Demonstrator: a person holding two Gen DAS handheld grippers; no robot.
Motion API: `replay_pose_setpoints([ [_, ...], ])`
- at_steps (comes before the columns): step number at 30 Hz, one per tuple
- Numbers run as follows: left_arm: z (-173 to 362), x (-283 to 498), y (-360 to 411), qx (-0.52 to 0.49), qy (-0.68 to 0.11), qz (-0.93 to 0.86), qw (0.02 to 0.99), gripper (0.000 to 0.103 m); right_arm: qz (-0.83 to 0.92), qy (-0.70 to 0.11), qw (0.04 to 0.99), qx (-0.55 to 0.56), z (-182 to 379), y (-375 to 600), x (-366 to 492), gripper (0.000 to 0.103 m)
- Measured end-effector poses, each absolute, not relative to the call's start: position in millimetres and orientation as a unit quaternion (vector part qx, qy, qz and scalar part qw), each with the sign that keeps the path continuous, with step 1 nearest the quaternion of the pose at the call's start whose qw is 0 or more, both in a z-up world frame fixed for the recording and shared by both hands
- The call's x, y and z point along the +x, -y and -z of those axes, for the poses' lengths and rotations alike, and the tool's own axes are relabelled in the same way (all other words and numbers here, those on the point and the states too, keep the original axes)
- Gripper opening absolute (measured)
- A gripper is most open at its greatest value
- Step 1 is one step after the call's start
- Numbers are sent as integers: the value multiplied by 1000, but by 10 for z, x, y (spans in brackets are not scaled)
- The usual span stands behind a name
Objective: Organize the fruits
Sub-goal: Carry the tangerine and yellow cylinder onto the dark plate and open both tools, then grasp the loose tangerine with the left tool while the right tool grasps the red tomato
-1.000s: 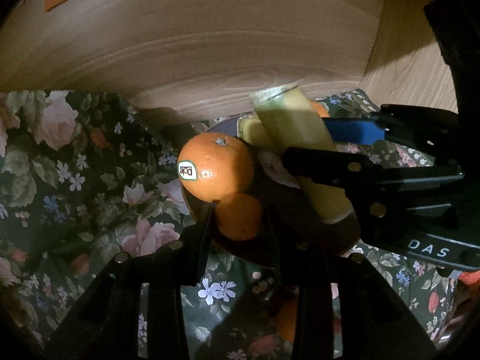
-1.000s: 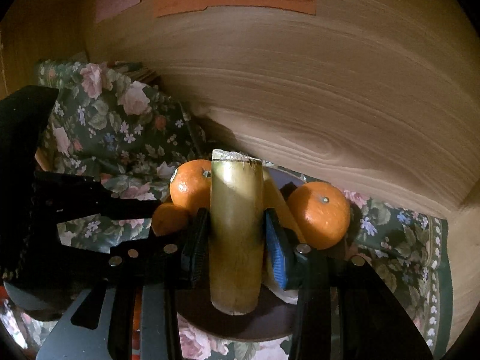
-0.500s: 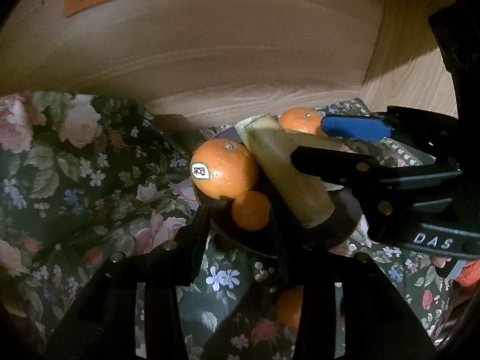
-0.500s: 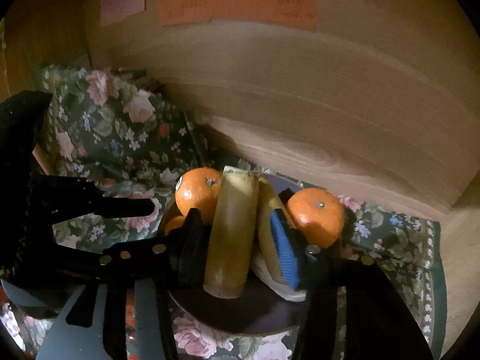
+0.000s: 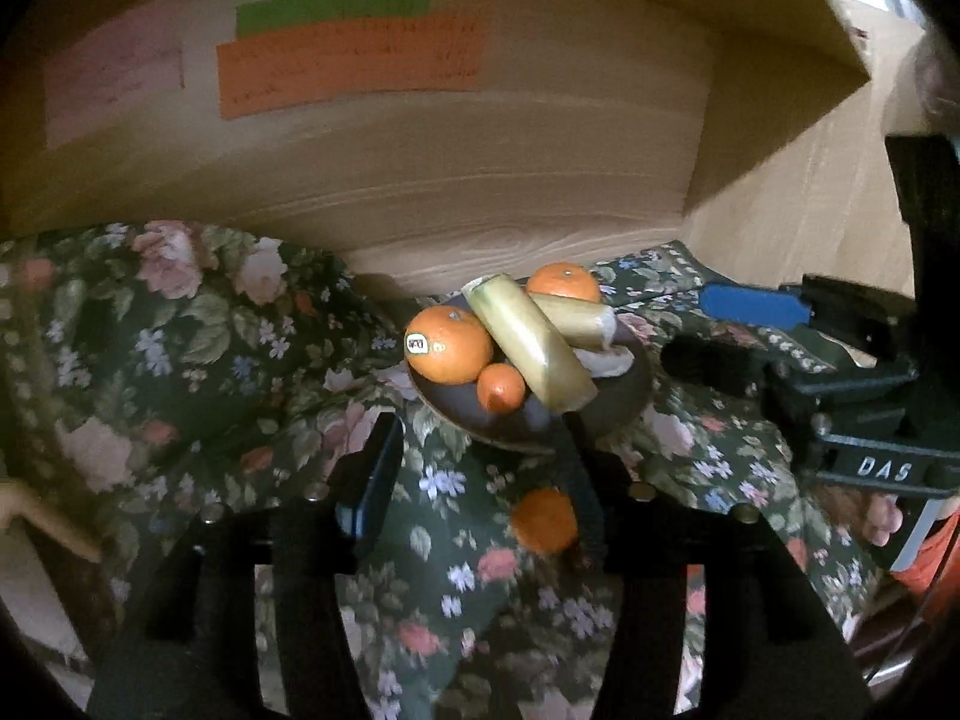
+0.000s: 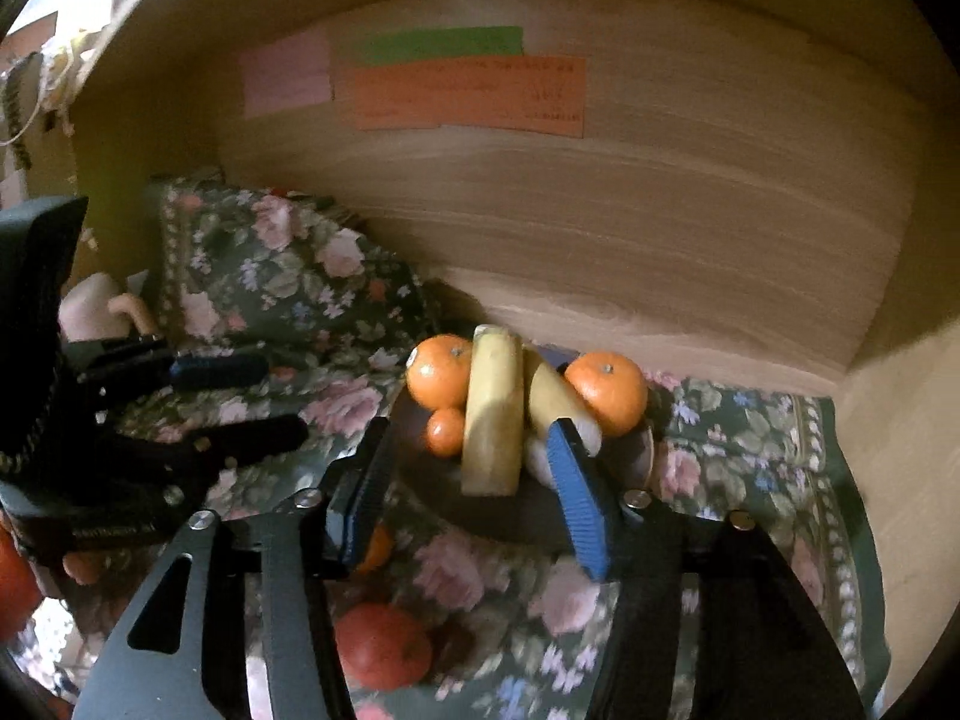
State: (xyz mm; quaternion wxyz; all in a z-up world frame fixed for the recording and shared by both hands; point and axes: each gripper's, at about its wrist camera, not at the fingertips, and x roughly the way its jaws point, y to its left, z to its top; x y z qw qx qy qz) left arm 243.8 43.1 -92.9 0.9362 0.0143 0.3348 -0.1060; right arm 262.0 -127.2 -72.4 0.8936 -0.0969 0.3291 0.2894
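Both grippers are being pulled back from the plate (image 5: 630, 387) compared with a second ago; the banana piece (image 6: 493, 414), then pinched by the right gripper (image 6: 474, 504), is now being left lying on the plate, leaning across the sticker orange (image 5: 449, 345) and small tangerine (image 5: 501, 387). A second banana piece (image 5: 573, 318) and another orange (image 5: 564, 282) are sitting behind it.

Step in hand: placement judged done, retreat being made. Right gripper is being held spread and empty, blue pads framing the plate. Left gripper (image 5: 480, 480) is also being held spread, nothing between the fingers, aimed low over the floral cloth (image 5: 198, 360).

Loose fruit is still being left off the plate: an orange (image 5: 545, 521) on the cloth just beside the left gripper's right finger, and a red fruit (image 6: 383, 645), possibly an apple or tomato (blurred), near the right gripper. Next move is likely calling for the left gripper to be lowered around that loose orange and closed gently, since it can roll on soft cloth.
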Motion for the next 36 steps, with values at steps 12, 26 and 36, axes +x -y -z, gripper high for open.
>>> replay_pose_setpoints([
  [12, 1257, 1940, -462, 6, -364, 103, 926, 60, -284, -400, 868, -75, 1242, 1340, 2247, 53],
  [26, 1649, 1905, -486, -4, -416, 104, 903, 60, -279, -426, 855, -95, 1535, 1183, 2194, 53],
  [36, 1571, 2247, -380, -3, -415, 117, 902, 60, -292, -429, 852, -65, 1461, 1331, 2226, 46],
])
